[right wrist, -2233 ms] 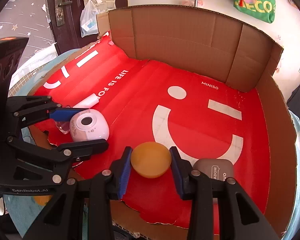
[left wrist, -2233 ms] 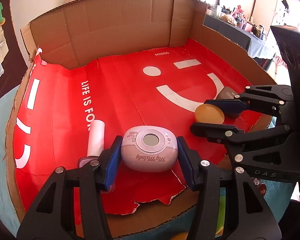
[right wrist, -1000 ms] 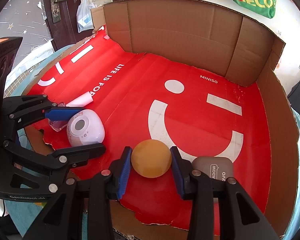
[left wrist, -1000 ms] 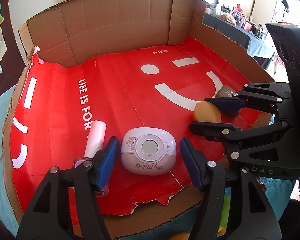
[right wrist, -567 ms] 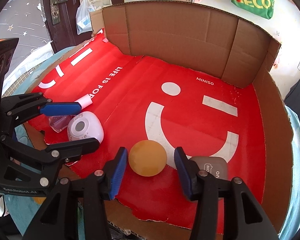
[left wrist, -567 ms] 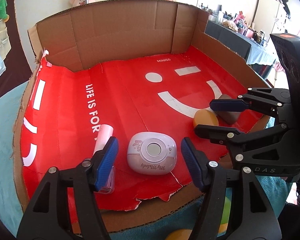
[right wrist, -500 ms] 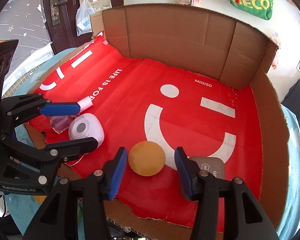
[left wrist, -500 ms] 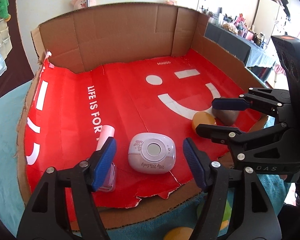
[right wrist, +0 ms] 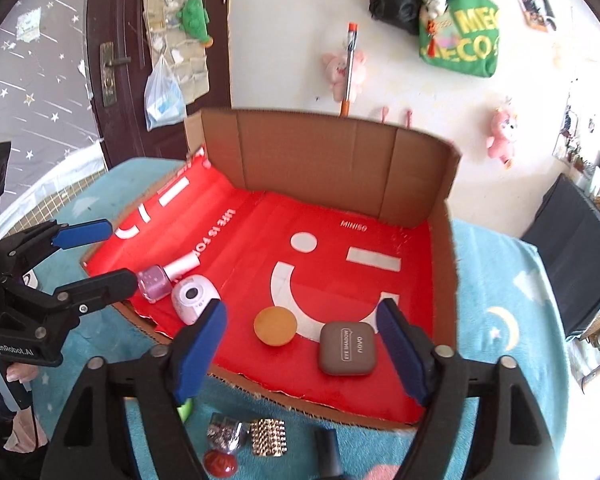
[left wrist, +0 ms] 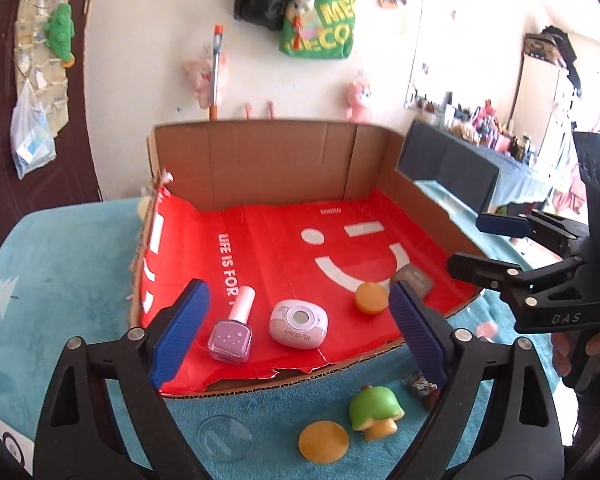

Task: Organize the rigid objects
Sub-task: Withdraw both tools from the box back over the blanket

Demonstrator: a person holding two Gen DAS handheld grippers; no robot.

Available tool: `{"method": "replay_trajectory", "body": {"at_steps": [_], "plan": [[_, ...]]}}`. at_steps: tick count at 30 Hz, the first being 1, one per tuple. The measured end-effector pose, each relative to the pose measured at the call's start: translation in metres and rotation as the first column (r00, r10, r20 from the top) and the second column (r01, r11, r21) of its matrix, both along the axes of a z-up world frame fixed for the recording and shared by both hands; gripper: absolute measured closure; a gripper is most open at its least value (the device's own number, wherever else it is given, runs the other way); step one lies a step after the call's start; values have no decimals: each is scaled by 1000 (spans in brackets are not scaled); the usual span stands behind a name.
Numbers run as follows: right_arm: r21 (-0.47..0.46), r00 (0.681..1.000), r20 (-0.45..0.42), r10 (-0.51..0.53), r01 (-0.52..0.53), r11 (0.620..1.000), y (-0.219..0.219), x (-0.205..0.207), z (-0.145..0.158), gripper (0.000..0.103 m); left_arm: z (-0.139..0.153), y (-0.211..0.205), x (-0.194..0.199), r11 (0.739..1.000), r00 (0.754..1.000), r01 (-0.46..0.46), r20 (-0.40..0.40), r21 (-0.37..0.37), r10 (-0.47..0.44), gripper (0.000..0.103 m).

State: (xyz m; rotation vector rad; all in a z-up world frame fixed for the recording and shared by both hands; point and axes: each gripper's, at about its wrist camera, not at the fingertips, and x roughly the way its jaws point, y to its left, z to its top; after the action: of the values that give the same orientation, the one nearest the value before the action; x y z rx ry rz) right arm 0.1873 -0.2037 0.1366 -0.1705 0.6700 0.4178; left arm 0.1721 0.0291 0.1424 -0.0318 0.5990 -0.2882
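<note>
Our left gripper [left wrist: 296,328] and right gripper [right wrist: 300,344] hang above the box's [left wrist: 268,168] near edge — both jaws opening wide, gripping nothing

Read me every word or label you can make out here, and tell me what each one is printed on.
"LIFE IS FOR", cut off: red liner of the cardboard box.
"MINISO": same liner, far end.
"My Melody": pink case.
"EYE SHADOW" and "NOVO": brown compact.
"GenRobot.AI": left gripper.
"DAS": right gripper.
"MEC" over "ECO", partly hidden: green bag on the wall.
Wall pictures' text: too small to read.
</note>
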Motion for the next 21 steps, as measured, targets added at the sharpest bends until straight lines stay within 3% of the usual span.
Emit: {"method": "replay_trajectory", "body": {"at_steps": [8,13,17,21], "plan": [[82,992,112,-53,44,996,-19,-50,34,3,22,-3,-45,998,988,-59,142,35,54,7],[104,975,196,-100,80,991,-27,-86,46,0,23,-8,-73,996,979,-77,191,37,69,7],[121,952,268,-146,117,986,-32,-115,43,0,14,-10,-94,994,971,-107,217,13,101,7],[146,919,343,-195,153,977,-37,-142,21,0,-6,-12,-108,992,971,-124,205,-7,123,7]]}}
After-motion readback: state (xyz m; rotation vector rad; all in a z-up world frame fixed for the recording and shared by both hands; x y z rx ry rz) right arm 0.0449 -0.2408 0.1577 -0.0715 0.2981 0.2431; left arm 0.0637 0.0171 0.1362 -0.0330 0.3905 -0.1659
